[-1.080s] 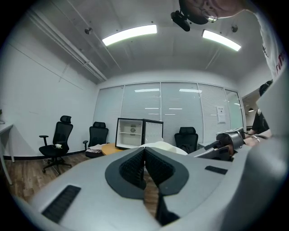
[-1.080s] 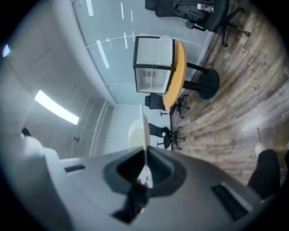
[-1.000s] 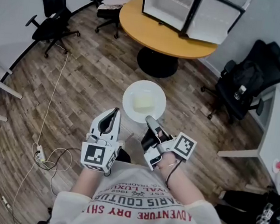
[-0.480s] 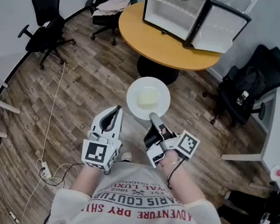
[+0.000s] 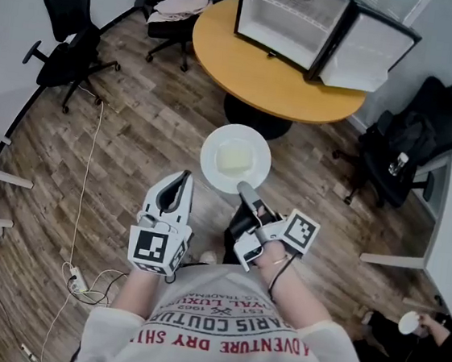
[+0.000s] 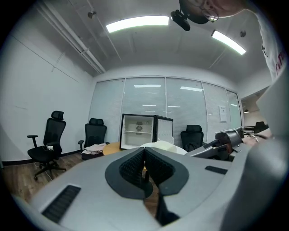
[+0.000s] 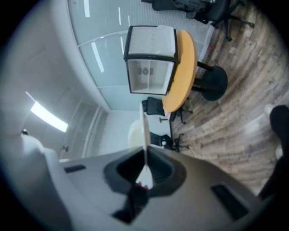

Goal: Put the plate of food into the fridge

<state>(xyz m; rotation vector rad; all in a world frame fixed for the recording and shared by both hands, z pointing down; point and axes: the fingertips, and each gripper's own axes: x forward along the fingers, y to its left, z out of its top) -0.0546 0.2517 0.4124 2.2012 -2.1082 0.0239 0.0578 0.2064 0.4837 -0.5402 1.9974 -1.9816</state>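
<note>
Your right hand-held gripper (image 5: 246, 195) is closed narrowly on the near rim of the white plate (image 5: 210, 160). In the right gripper view, the rim runs edge-on between the two pads and both press against it. You are holding the plate roughly level out in front of you, above the wooden floor (image 5: 135, 125) and short of the table (image 5: 263, 71). A pale yellow block of food (image 5: 234, 159) sits at the middle of the plate.

Your left hand-held gripper (image 5: 179, 184) is just to the left of the right one and apart from the plate. In the left gripper view, its pads meet with nothing clamped between them. The plate shows beyond them to the right.

The fridge (image 5: 287, 14) stands on the far side of the round orange table. Its door (image 5: 365, 44) is swung open to the right and the white interior faces you. The plate is outside the fridge, with the near part of the table between them.

Black office chairs (image 5: 65, 28) stand around the table, and one at the back has a pale cloth (image 5: 182, 1) on its seat. A white cable (image 5: 89, 160) trails across the floor at your left.
</note>
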